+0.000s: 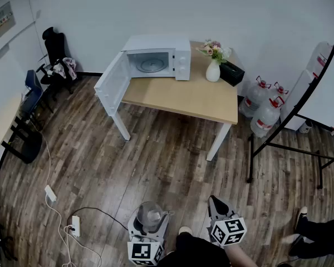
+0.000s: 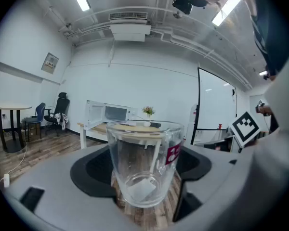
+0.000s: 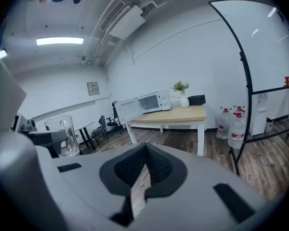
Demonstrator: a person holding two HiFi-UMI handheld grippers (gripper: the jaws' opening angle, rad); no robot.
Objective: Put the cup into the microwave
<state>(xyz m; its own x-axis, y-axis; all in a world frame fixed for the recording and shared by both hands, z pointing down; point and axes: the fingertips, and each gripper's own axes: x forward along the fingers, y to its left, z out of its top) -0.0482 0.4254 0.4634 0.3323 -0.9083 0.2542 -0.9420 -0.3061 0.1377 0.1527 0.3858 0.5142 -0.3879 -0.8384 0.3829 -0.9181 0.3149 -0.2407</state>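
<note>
A clear glass cup (image 2: 143, 162) with a red label stands upright between the black pads of my left gripper (image 2: 143, 179), which is shut on it. In the head view the cup (image 1: 149, 214) and left gripper (image 1: 150, 220) sit at the bottom edge, over the wooden floor. The right gripper (image 1: 216, 203) is beside it, and the right gripper view shows that gripper (image 3: 143, 150) shut with nothing in it. Far ahead, the white microwave (image 1: 156, 59) stands on the wooden table (image 1: 183, 99) with its door (image 1: 111, 85) swung wide open to the left and its inside bare.
A white vase of flowers (image 1: 213, 65) and a black box (image 1: 232, 73) stand right of the microwave. Water bottles (image 1: 263, 107) and a whiteboard stand (image 1: 292, 149) are at the right. Chairs (image 1: 55, 57) line the left wall. A power strip and cable (image 1: 72, 224) lie on the floor.
</note>
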